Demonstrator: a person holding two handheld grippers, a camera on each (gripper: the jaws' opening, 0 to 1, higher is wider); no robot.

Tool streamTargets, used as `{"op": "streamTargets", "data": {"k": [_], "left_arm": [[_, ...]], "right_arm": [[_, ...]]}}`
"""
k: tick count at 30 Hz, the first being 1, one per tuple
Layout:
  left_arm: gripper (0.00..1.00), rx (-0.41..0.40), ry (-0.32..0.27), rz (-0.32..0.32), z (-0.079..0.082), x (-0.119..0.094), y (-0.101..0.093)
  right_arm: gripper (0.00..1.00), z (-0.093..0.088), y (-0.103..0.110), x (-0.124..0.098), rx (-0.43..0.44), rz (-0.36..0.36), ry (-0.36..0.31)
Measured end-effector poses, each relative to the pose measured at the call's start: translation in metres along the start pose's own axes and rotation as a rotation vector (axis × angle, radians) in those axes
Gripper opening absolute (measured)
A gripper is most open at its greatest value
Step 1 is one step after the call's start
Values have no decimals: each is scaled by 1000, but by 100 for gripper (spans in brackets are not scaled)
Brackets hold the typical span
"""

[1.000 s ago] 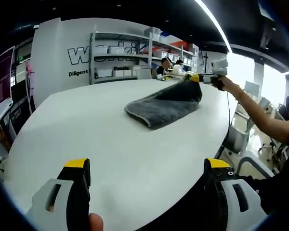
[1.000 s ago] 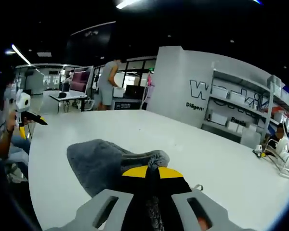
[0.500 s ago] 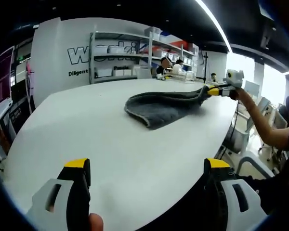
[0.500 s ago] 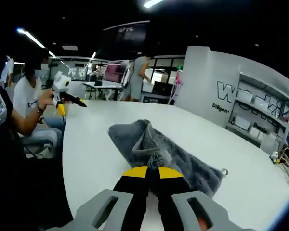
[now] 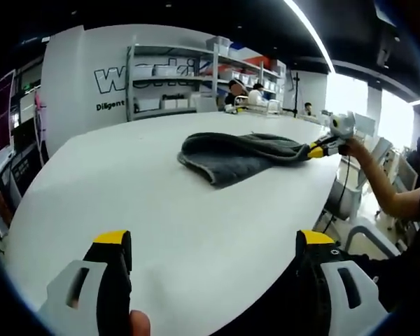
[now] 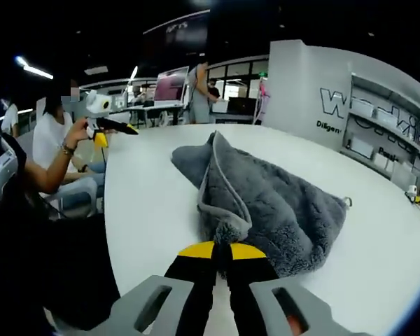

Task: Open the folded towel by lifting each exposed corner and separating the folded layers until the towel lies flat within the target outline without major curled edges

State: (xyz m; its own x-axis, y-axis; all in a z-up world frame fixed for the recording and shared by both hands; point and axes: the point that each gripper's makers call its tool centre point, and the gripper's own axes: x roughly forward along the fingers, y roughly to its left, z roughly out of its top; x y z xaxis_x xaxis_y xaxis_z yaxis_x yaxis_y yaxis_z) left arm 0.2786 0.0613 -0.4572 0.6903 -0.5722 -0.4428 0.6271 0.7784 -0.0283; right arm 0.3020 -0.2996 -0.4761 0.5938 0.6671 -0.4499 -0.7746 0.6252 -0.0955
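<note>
On the white table [image 5: 126, 189], the grey towel [image 5: 234, 154] is lying partly unfolded, well beyond your left gripper [image 5: 213, 241] and close to the table's far edge. You are holding that left gripper low over the near part of the table, its yellow-tipped jaws standing wide apart with nothing between them.

In the right gripper view, the towel [image 6: 280, 203] is spreading out on the table [image 6: 154, 210] just ahead of your right gripper [image 6: 221, 248]. Its jaws are pressed together, pinching a bunched corner of the towel. A hemmed edge is running back from that corner over the fluffy layer beneath. Past the towel, your left gripper [image 6: 108, 126] is showing at the table's edge. Behind the table, a wall with shelves [image 5: 175, 77] is standing.
</note>
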Motion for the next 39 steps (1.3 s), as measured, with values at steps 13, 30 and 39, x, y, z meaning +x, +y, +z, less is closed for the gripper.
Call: {"op": "streamTargets", "data": {"k": [13, 30, 39], "left_arm": [[94, 163, -207, -106, 80, 52, 9], [78, 358, -119, -98, 116, 158, 30], [46, 417, -161, 24, 127, 180, 48]], "right_arm": [[2, -8, 7, 4, -22, 21, 71], [2, -10, 12, -1, 4, 42, 64], [2, -8, 13, -1, -16, 44, 76]]}}
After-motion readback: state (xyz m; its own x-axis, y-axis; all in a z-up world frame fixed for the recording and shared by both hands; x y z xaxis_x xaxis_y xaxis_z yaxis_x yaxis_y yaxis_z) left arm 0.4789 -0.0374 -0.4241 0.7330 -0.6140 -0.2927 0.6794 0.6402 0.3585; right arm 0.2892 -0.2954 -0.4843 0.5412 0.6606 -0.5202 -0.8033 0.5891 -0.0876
